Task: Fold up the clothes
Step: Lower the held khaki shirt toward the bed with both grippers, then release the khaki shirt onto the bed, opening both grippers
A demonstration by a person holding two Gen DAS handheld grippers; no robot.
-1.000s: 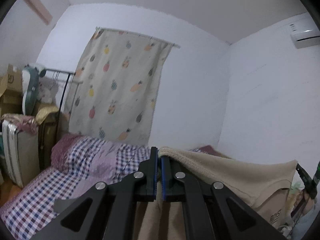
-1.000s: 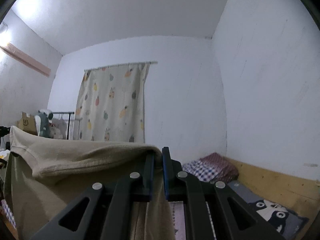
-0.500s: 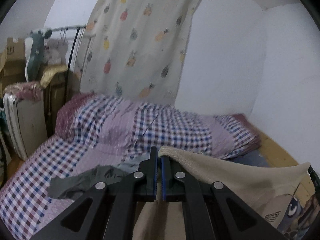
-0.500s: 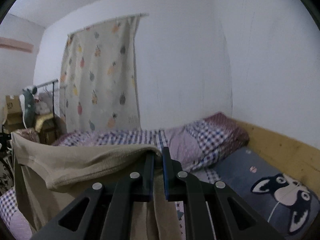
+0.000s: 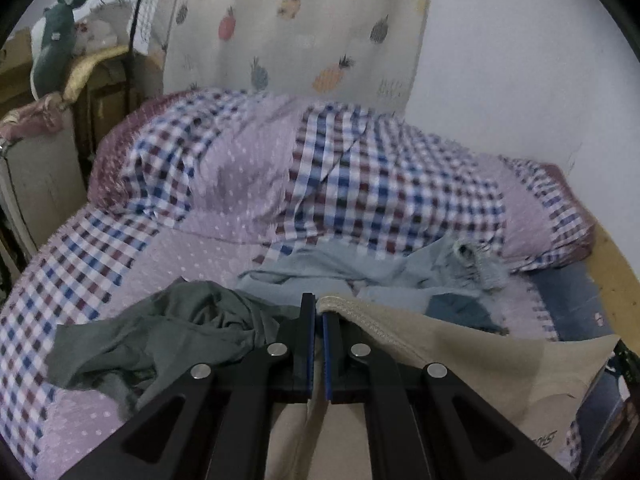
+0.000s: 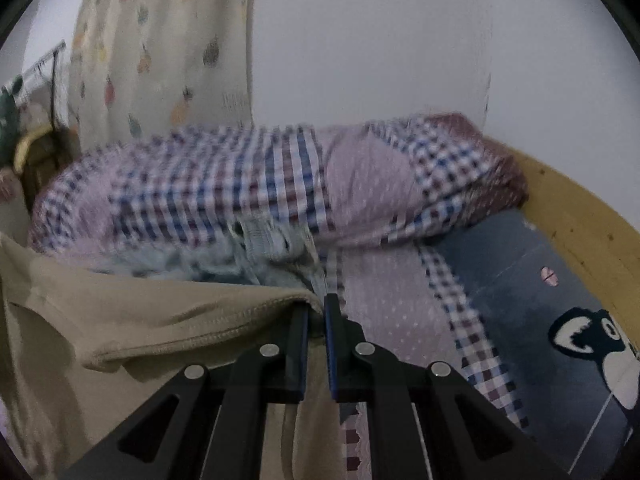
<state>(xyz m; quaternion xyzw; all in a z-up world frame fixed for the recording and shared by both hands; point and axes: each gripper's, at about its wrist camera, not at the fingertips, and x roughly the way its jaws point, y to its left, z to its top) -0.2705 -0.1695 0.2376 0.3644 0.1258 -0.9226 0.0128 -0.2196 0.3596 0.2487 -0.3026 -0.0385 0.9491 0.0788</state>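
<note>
A beige garment (image 5: pixel 472 360) hangs stretched between my two grippers above a bed. My left gripper (image 5: pixel 316 312) is shut on its hemmed edge, and the cloth runs off to the right and down. In the right wrist view the same beige garment (image 6: pixel 132 320) spreads to the left, with my right gripper (image 6: pixel 316 312) shut on its other hemmed corner. A grey-green garment (image 5: pixel 168 336) lies crumpled on the bed by the left gripper. Light blue denim clothes (image 5: pixel 380 272) lie bunched behind both grippers, in front of the pillows.
Checked purple pillows and a quilt (image 5: pixel 320 168) are heaped at the bed's head under a pineapple-print curtain (image 5: pixel 304 24). A wooden bed rail (image 6: pixel 580 208) and white wall bound the right side. A grey cartoon blanket (image 6: pixel 560 312) lies there. Boxes and a clothes rail (image 5: pixel 60 80) crowd the left.
Both grippers have tilted downward with the beige garment held between them: the views swung from ceiling and walls to the bed, and the clothes on it came into sight.
</note>
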